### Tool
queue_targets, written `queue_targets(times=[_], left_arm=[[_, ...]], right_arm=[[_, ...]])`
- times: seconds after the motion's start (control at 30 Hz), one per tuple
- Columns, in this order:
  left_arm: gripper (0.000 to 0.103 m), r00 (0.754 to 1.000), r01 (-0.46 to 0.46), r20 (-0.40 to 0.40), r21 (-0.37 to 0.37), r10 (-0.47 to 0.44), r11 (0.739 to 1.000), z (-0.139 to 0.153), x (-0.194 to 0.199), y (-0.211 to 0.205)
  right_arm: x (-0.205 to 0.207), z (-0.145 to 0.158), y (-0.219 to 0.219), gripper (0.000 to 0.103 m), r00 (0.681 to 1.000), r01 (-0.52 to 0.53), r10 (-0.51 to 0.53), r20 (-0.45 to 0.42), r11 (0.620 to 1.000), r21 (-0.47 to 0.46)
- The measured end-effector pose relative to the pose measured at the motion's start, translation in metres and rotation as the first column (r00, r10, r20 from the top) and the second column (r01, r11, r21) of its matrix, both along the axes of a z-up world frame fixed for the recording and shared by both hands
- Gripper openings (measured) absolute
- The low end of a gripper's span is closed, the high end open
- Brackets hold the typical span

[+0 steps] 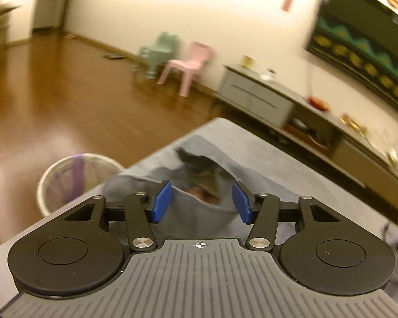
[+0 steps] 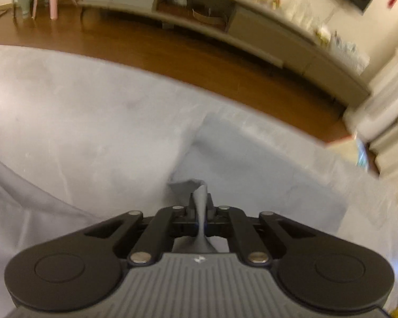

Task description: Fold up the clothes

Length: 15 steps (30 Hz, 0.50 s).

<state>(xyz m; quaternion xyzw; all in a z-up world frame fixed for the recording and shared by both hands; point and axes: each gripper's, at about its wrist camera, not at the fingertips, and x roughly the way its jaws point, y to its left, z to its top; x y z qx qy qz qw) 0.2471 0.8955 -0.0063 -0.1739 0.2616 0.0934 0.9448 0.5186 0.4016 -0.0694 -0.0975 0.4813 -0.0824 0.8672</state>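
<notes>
The wooden floor (image 1: 53,100) takes the most room in the left wrist view, brown and shiny, and it continues as a curved band in the right wrist view. Along the far wall stands a long low cabinet (image 2: 252,34) with drawers and open shelves; small golden things are on its top, but they are too blurred to name. Above it, in the left view, hangs a dark wall panel (image 1: 363,42) with a green and gold pattern.

The table (image 1: 291,159) has a grey cover, and the grey garment (image 2: 79,145) lies spread over it. In the right view the cloth fills almost the whole middle, with a deep fold running down toward the gripper. In the left view the same cloth is rumpled, with an opening (maybe the neck, I cannot tell for sure) just ahead of the fingers.

Beside the table's left edge stands a mesh waste basket (image 1: 74,180) with a purple liner. By the wall are a pink child chair (image 1: 188,66) and a green child chair (image 1: 159,50), close together.

The left gripper (image 1: 201,202) is spread wide over the garment, with nothing between its blue pads (image 1: 161,201). The right gripper (image 2: 201,212) is closed tight on a pinched ridge of the garment, which stands up between the fingers.
</notes>
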Motion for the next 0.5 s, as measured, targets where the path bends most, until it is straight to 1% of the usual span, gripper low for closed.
queue_targets(times=[0.07, 0.13, 0.17, 0.2, 0.23, 0.27, 0.3, 0.33, 0.37, 0.4, 0.47, 0.5], left_arm=[[0.045, 0.999, 0.040, 0.001, 0.012, -0.040, 0.999, 0.000, 0.004, -0.006], [0.045, 0.998, 0.057, -0.001, 0.007, -0.057, 0.998, -0.001, 0.008, -0.014], [0.046, 0.998, 0.065, -0.003, 0.003, -0.065, 0.998, -0.002, 0.009, -0.018], [0.047, 0.998, 0.059, -0.003, 0.001, -0.059, 0.998, -0.002, 0.009, -0.019], [0.047, 0.999, 0.051, -0.003, -0.002, -0.051, 0.999, -0.001, 0.008, -0.020], [0.047, 0.999, 0.034, -0.002, -0.006, -0.034, 0.999, -0.001, 0.008, -0.018], [0.047, 1.000, 0.015, -0.002, -0.011, -0.015, 1.000, -0.002, 0.008, -0.016], [0.047, 1.000, 0.001, -0.003, -0.020, -0.001, 1.000, -0.002, 0.007, -0.014], [0.047, 1.000, -0.006, -0.004, -0.023, 0.006, 1.000, -0.002, 0.005, -0.014], [0.048, 1.000, -0.011, -0.005, -0.026, 0.011, 1.000, -0.003, 0.002, -0.015], [0.048, 1.000, -0.022, -0.008, -0.031, 0.022, 0.999, -0.004, -0.002, -0.015], [0.048, 1.000, -0.027, -0.009, -0.033, 0.027, 0.999, -0.005, -0.004, -0.015]], right_arm=[[-0.041, 0.040, -0.024, 0.002, 0.989, 0.016, -0.030, 0.143, 0.995, 0.098], [-0.117, 0.081, -0.058, 0.002, 0.948, 0.034, -0.097, 0.303, 0.978, 0.208], [-0.156, 0.091, -0.072, 0.002, 0.928, 0.046, -0.140, 0.346, 0.962, 0.268], [-0.192, 0.092, -0.084, 0.003, 0.912, 0.068, -0.186, 0.366, 0.948, 0.311], [-0.226, 0.083, -0.095, 0.004, 0.901, 0.104, -0.234, 0.367, 0.935, 0.341], [-0.253, 0.067, -0.104, 0.005, 0.896, 0.146, -0.279, 0.346, 0.919, 0.365], [-0.278, 0.048, -0.113, 0.012, 0.895, 0.188, -0.319, 0.312, 0.904, 0.384], [-0.296, 0.023, -0.120, 0.018, 0.903, 0.232, -0.347, 0.254, 0.891, 0.391], [-0.313, 0.000, -0.125, 0.019, 0.905, 0.273, -0.373, 0.203, 0.878, 0.393], [-0.324, -0.012, -0.127, 0.019, 0.902, 0.299, -0.391, 0.183, 0.872, 0.388], [-0.337, -0.021, -0.129, 0.029, 0.895, 0.314, -0.403, 0.192, 0.874, 0.370], [-0.341, -0.021, -0.128, 0.037, 0.893, 0.313, -0.400, 0.207, 0.882, 0.353]])
